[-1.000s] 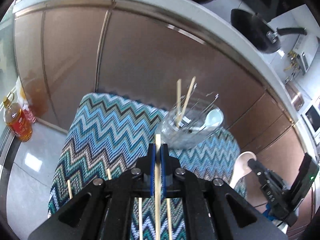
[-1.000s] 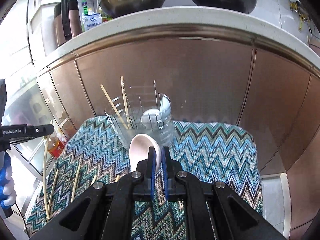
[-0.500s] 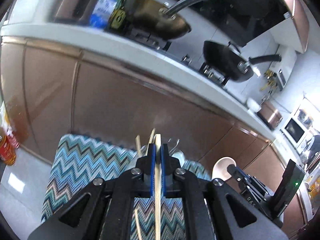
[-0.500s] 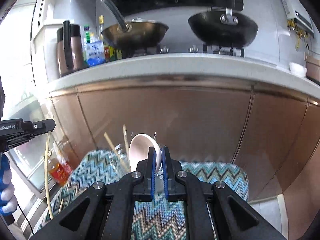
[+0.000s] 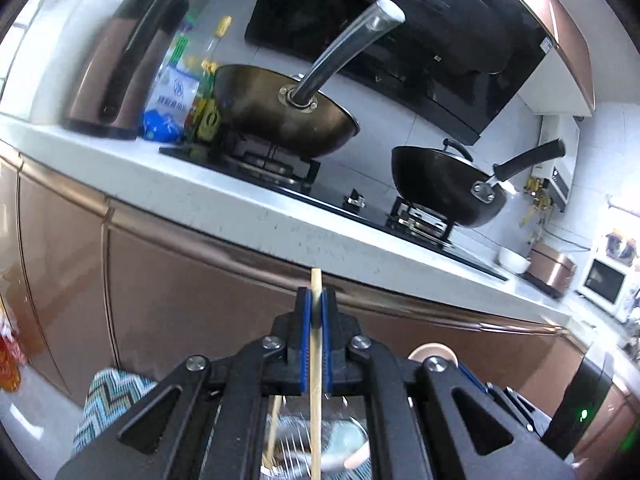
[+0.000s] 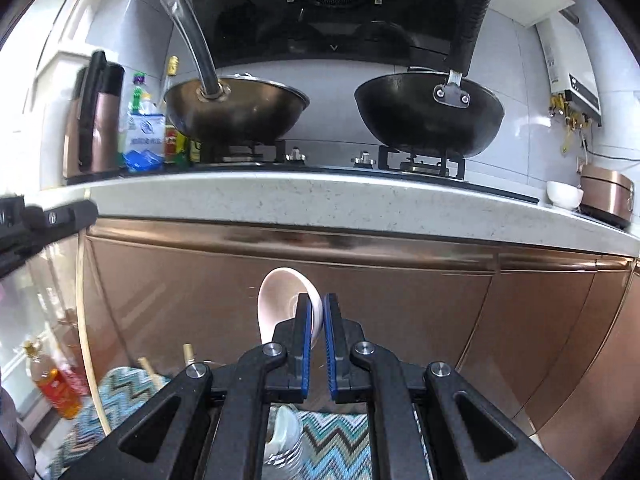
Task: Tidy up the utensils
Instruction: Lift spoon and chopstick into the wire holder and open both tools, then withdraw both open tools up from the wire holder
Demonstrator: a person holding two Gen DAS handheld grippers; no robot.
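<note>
Wooden chopstick (image 5: 315, 364) is clamped in your left gripper (image 5: 315, 312); your right gripper (image 6: 317, 316) pinches a white spoon (image 6: 280, 304).

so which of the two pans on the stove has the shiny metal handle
The brownish pan on the left burner, beside the bottles; the black pan on the right burner has a dark black handle.

White spoon (image 6: 286, 300), pale wooden chopstick (image 5: 316, 360), blue-padded claw (image 5: 316, 312) (black frame), teal-and-brown zigzag cloth (image 6: 336, 444), copper cabinets (image 6: 400, 300).
</note>
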